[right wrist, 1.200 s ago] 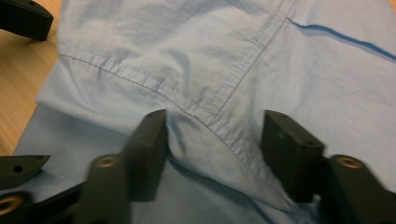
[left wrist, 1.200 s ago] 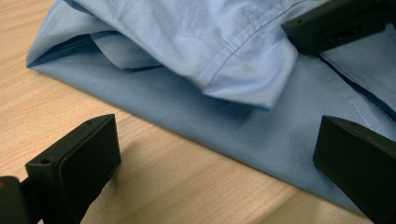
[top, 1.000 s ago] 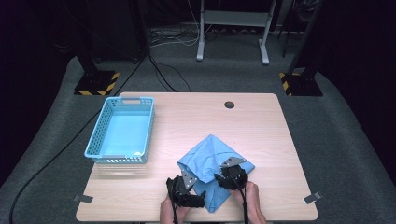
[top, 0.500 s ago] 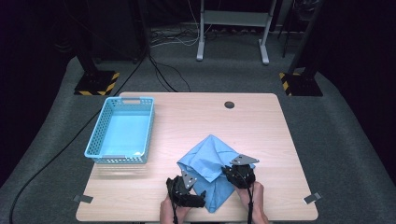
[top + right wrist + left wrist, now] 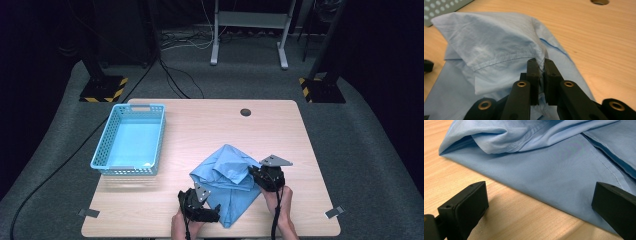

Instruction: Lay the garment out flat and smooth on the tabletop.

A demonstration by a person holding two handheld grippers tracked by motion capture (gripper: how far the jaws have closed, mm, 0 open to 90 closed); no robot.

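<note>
A wooden table (image 5: 200, 125) carries a light blue plastic basket (image 5: 130, 140) at its left side and, well apart from it toward the near edge, a crumpled light blue shirt (image 5: 227, 180) (its stitched seams show in both gripper views). The right gripper (image 5: 540, 72) is clenched on a raised fold of the shirt at its right side. The left gripper (image 5: 539, 202) sits low at the shirt's near left edge, jaws spread wide, grasping nothing.
</note>
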